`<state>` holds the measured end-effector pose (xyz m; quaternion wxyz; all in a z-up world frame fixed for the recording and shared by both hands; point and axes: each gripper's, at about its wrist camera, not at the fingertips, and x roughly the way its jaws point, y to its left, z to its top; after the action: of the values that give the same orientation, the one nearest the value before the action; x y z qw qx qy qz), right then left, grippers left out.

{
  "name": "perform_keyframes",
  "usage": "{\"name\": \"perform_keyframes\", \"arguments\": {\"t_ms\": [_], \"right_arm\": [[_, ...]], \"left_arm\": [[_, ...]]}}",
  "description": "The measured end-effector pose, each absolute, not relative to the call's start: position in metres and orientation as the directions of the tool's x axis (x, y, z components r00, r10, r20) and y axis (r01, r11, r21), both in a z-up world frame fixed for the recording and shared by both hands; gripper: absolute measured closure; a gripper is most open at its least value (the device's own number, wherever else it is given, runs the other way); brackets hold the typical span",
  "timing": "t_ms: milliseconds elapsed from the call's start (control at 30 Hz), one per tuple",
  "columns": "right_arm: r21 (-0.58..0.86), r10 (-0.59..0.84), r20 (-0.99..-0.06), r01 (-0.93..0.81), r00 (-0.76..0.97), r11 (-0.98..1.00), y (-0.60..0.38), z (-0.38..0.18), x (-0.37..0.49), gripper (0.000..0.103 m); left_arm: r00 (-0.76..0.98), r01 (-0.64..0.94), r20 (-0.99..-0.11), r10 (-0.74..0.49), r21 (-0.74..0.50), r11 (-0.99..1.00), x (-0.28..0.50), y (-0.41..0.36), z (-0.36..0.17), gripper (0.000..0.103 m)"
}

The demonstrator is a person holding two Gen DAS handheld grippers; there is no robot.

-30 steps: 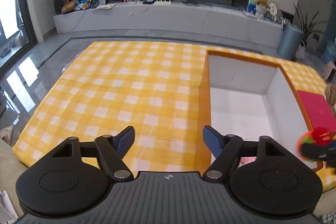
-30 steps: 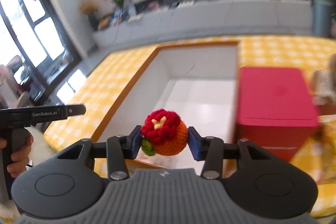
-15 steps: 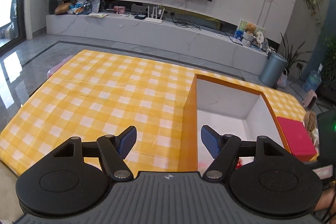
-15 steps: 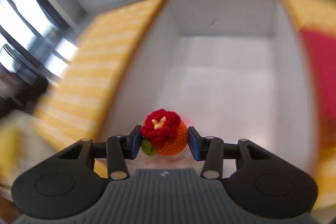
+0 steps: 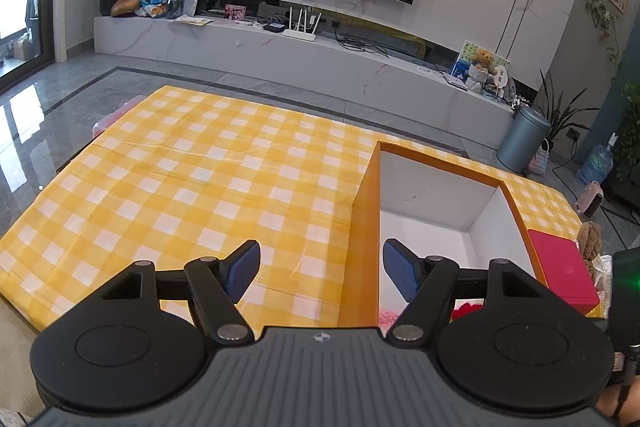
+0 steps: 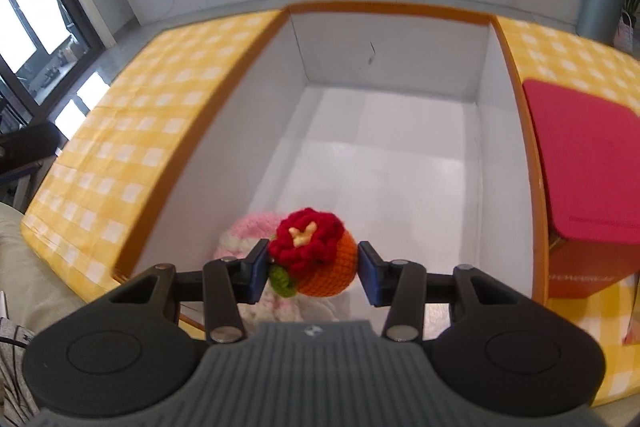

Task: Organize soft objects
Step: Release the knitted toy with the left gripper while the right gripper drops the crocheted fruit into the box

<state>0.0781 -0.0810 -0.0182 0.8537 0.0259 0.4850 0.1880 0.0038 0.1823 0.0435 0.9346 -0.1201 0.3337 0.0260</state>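
My right gripper (image 6: pixel 314 273) is shut on a crocheted orange fruit (image 6: pixel 320 259) with a red flower top and a green leaf. It holds the fruit over the near end of an open box (image 6: pixel 400 163) with orange outer walls and a white inside. A pink and white knitted toy (image 6: pixel 248 231) lies on the box floor just under the fruit. My left gripper (image 5: pixel 320 273) is open and empty above the yellow checked cloth (image 5: pixel 192 187), beside the box's left wall (image 5: pixel 362 247). A bit of the pink toy (image 5: pixel 389 317) shows there.
A red box (image 6: pixel 588 167) stands on the cloth right of the open box. A brown plush toy (image 5: pixel 591 239) sits beyond the red box (image 5: pixel 564 271). The cloth's edges drop to a grey floor; a marble TV bench (image 5: pixel 320 63) runs along the back.
My right gripper moved forward and down with the fruit, from before the box rim to over its near end; the pink toy came into view. The left view tilted upward.
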Motion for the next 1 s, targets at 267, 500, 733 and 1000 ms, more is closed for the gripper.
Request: {"name": "perform_keyframes", "arguments": {"t_ms": [267, 500, 733, 1000], "right_arm": [[0.150, 0.280, -0.825, -0.287, 0.490, 0.946, -0.078, -0.019, 0.076, 0.054], [0.096, 0.254, -0.808, -0.306, 0.532, 0.947, -0.086, -0.015, 0.072, 0.040], [0.121, 0.270, -0.774, -0.284, 0.573, 0.951, -0.107, 0.000, 0.069, 0.030], [0.114, 0.243, -0.695, -0.229, 0.677, 0.967, -0.148, 0.037, 0.057, 0.023]], "left_arm": [[0.769, -0.135, -0.638, -0.028, -0.205, 0.969, 0.004, 0.180, 0.042, 0.020], [0.776, -0.094, -0.629, -0.041, -0.180, 0.979, 0.003, 0.168, 0.045, 0.020], [0.797, -0.025, -0.596, -0.092, -0.186, 0.982, 0.001, 0.154, 0.050, 0.019], [0.811, 0.050, -0.559, -0.174, -0.231, 0.972, -0.002, 0.136, 0.056, 0.017]]}}
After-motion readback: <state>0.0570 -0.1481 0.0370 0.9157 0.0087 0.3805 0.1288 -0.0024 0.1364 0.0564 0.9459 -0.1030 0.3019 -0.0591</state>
